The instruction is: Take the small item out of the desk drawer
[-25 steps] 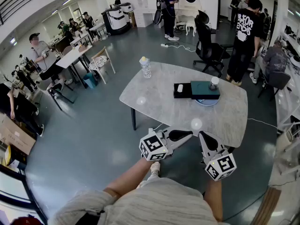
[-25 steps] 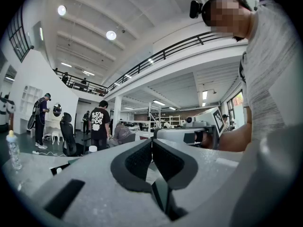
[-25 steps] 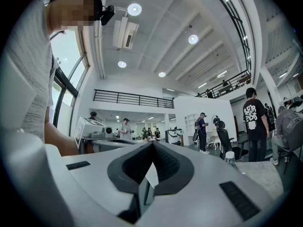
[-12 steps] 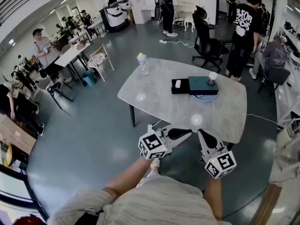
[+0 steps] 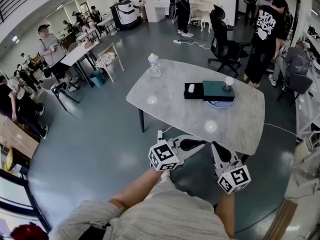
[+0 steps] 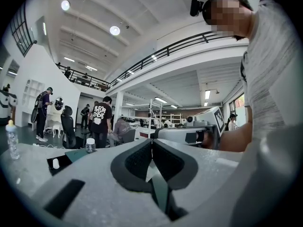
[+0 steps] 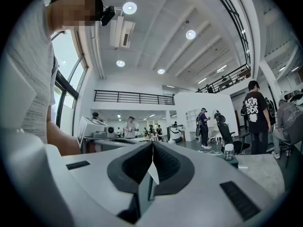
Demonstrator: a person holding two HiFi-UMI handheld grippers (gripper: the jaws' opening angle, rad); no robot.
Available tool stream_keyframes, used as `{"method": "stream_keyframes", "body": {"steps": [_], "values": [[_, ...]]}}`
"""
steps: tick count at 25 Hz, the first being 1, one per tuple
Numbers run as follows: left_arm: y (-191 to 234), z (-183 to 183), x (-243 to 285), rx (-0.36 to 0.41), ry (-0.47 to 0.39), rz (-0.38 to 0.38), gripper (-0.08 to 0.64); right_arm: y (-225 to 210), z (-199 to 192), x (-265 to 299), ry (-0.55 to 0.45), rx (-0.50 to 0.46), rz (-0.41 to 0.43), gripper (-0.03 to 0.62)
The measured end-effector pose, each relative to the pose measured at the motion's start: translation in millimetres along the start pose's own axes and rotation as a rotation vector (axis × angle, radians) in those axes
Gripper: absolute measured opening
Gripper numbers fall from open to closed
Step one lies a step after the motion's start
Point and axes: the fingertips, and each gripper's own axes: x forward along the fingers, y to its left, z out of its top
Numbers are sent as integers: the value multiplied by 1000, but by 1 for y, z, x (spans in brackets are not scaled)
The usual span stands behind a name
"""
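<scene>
A dark green desk box [image 5: 218, 90] stands on the marble table [image 5: 170, 109]. Its black drawer [image 5: 192, 91] is pulled out to the left, and a small white item [image 5: 191, 88] lies inside it. The left gripper view shows the same drawer [image 6: 59, 163] and item [image 6: 56, 163] far off at the left. My left gripper [image 5: 204, 143] and right gripper [image 5: 215, 144] hang side by side off the table's near edge, well short of the drawer. Both are shut with nothing between the jaws, as the left gripper [image 6: 151, 141] and right gripper [image 7: 152, 143] appear in their own views.
A white-lidded jar [image 5: 229, 83] sits on the green box, which rests on a pale blue plate [image 5: 220, 104]. A water bottle [image 5: 154, 65] stands at the table's far left corner. Office chairs [image 5: 223, 46] and several people stand beyond the table.
Both grippers stay in place, shut. Only the head view has shifted slightly.
</scene>
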Motion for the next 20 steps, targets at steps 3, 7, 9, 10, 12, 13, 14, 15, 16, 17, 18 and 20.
{"method": "stream_keyframes", "body": {"steps": [3,7,9,10,12,13,14,15,16,17,18,20], "values": [[6,-3,4,-16,3,2,15,-7,-2,4,8,7,3,9],[20,-5,13,-21,12,-11,16,-21,-4,14,10,19,-4,9],[32,-6,16,-22,7,-11,15,-29,-6,23,16,18,-3,9],[40,-7,18,-23,5,-11,15,-32,-8,28,20,16,-1,9],[55,-9,22,-30,2,-10,15,-40,-11,38,28,16,0,9],[64,-9,25,-32,1,-10,15,-46,-12,43,32,17,-1,9],[74,-10,29,-35,0,-12,15,-54,-13,49,36,19,-3,9],[84,-10,34,-37,0,-14,15,-63,-15,56,41,21,-5,9],[95,-10,38,-39,1,-16,15,-72,-16,64,45,25,-7,9],[107,-10,42,-41,2,-18,15,-81,-16,73,48,28,-7,9],[120,-10,45,-44,3,-17,15,-89,-17,83,51,31,-4,9],[148,-9,46,-51,1,-11,15,-101,-18,107,61,32,8,9]]}}
